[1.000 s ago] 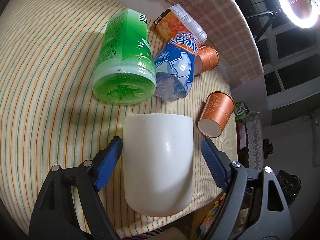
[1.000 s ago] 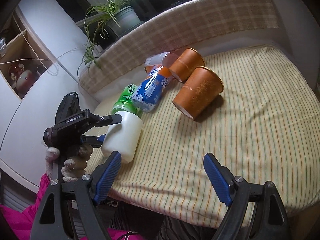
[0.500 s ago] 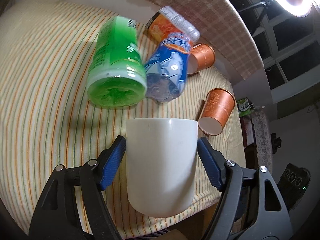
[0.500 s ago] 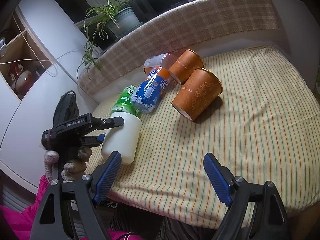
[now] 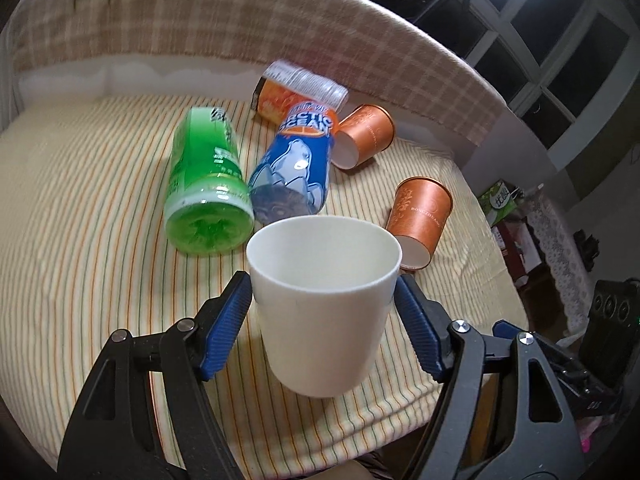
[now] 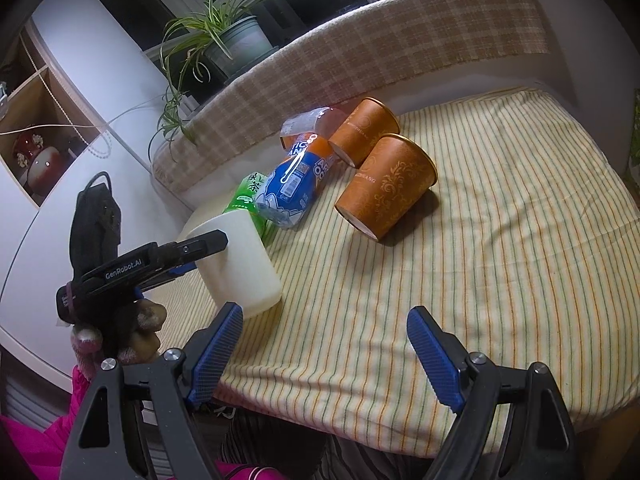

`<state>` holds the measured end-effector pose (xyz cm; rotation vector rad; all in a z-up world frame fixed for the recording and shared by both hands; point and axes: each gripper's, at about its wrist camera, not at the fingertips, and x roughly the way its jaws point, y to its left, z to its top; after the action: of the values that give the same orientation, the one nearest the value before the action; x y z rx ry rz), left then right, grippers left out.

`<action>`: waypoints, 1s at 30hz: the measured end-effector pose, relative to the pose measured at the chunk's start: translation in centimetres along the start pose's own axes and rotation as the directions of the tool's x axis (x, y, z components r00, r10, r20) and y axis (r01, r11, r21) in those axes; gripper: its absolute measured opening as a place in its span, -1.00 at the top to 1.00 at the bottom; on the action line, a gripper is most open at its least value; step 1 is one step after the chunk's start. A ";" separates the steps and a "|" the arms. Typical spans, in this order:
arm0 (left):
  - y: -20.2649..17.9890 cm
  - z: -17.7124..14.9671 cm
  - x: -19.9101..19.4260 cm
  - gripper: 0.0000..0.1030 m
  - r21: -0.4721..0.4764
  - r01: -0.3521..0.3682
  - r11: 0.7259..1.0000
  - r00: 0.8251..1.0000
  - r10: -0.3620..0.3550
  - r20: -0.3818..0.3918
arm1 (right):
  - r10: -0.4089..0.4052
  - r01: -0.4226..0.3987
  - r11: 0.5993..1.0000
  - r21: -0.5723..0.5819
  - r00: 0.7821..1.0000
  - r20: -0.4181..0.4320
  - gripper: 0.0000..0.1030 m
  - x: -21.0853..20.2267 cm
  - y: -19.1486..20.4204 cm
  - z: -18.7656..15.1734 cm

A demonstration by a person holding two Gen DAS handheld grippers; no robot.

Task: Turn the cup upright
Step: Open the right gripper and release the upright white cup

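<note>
White cup (image 5: pixel 324 312) now tilted mouth-up, clamped in left tongs (image 5: pixel 324 304) near tablecloth edge (image 5: pixel 360 420); right tongs (image 6: pixel 324 344) apart.

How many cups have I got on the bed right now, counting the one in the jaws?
3. The white cup sits between the left gripper jaws at the near edge. One orange cup lies on its side just beyond, another orange cup lies by the bottles. Others may be hidden.

White cup (image 5: pixel 324 304): smooth matt plastic, looks like. Tablecloth (image 5: pixel 80 240): striped woven cloth, soft. Green bottle (image 5: pixel 206 184) and blue bottle (image 5: pixel 294 168): glossy clear plastic. Orange cups (image 5: pixel 420 220): paper, slight sheen. Gripper pads (image 6: pixel 216 352): ribbed blue rubber.
</note>
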<state>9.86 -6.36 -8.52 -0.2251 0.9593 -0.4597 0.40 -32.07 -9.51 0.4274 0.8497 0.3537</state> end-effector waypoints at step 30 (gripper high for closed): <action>-3.8 -1.7 0.6 -0.45 0.218 -0.167 0.962 0.981 0.141 0.131 | -0.114 0.119 0.992 -0.051 0.990 0.079 -0.68 -1.3 0.6 -0.1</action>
<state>7.72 -9.97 -8.48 0.0318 0.7978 -0.4048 -0.57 -32.19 -8.44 0.3360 0.7852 0.2507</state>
